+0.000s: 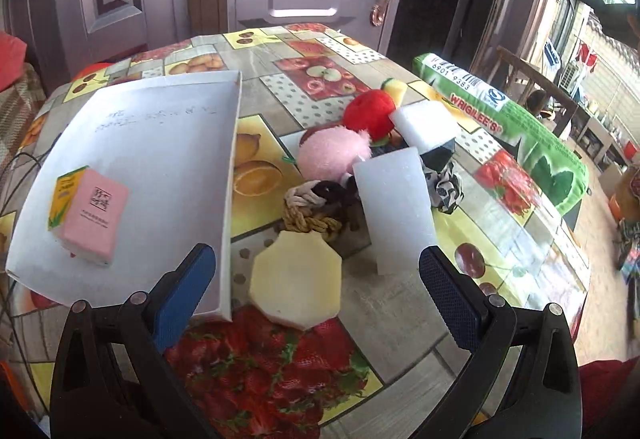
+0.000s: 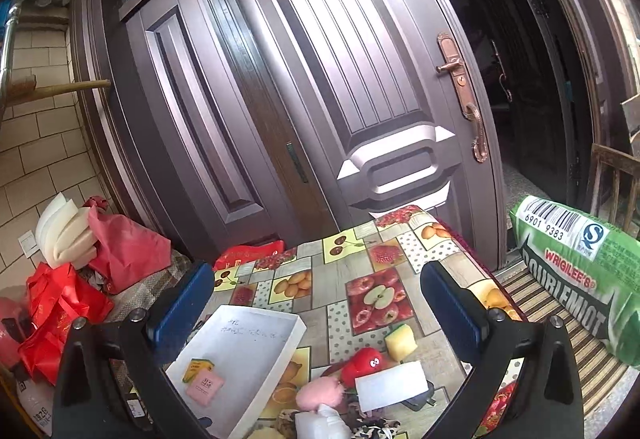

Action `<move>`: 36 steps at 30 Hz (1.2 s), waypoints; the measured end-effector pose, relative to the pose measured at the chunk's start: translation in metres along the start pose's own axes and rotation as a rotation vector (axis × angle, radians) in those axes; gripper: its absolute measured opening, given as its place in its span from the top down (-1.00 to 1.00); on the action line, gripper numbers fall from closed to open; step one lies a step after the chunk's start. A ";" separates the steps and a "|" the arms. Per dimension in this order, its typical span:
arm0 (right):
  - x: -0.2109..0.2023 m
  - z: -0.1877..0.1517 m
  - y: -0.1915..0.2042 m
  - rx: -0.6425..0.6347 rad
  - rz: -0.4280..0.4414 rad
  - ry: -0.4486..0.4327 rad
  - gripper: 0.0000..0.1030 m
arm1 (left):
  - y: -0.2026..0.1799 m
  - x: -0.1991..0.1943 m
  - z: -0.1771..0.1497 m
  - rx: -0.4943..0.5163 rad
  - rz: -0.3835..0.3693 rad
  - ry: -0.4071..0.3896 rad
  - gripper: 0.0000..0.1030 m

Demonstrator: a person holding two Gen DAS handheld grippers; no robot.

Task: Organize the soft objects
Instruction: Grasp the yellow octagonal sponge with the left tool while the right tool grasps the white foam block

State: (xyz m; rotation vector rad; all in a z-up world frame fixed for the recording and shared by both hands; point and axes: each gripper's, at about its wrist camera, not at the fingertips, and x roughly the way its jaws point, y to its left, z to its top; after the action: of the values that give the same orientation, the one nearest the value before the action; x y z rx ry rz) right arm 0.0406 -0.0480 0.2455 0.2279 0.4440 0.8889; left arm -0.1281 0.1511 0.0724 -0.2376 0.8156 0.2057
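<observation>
Hovering low over the fruit-print tablecloth (image 1: pixel 384 303) in the left wrist view, the left gripper (image 1: pixel 316 271) is standing with its blue-padded jaws spread wide and gripping nothing. A pale yellow octagonal sponge (image 1: pixel 297 279) is lying between the fingers, just beside the near corner of the white tray (image 1: pixel 160 143). Inside that tray a pink tissue pack (image 1: pixel 94 217) is resting against a yellow one (image 1: pixel 66 195). Beyond the sponge, a pink plush ball (image 1: pixel 334 153), red plush apple (image 1: pixel 370 113), white foam block (image 1: pixel 394 203) and knotted rope (image 1: pixel 310 221) are piling together.

In the right wrist view, the right gripper (image 2: pixel 316 297) is hanging higher, jaws apart and empty, looking down on the same tray (image 2: pixel 296 331) and pile, with a green cushion (image 2: pixel 580 275) sitting at the right.
</observation>
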 end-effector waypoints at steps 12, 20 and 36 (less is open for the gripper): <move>-0.064 -0.001 -0.054 0.130 -0.137 -0.078 -1.00 | -0.028 0.041 -0.020 0.088 -0.009 0.141 -0.99; -0.054 -0.007 -0.069 0.156 -0.095 -0.016 -1.00 | -0.062 0.010 -0.035 0.060 -0.143 0.161 -0.99; 0.046 -0.043 -0.061 -0.117 -0.132 0.278 -1.00 | -0.041 0.038 -0.052 0.035 0.068 0.176 -0.97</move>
State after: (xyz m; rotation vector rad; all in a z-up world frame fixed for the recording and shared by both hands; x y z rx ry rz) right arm 0.0886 -0.0483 0.1721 -0.0335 0.6556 0.8159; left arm -0.1276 0.1007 0.0147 -0.1972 1.0023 0.2360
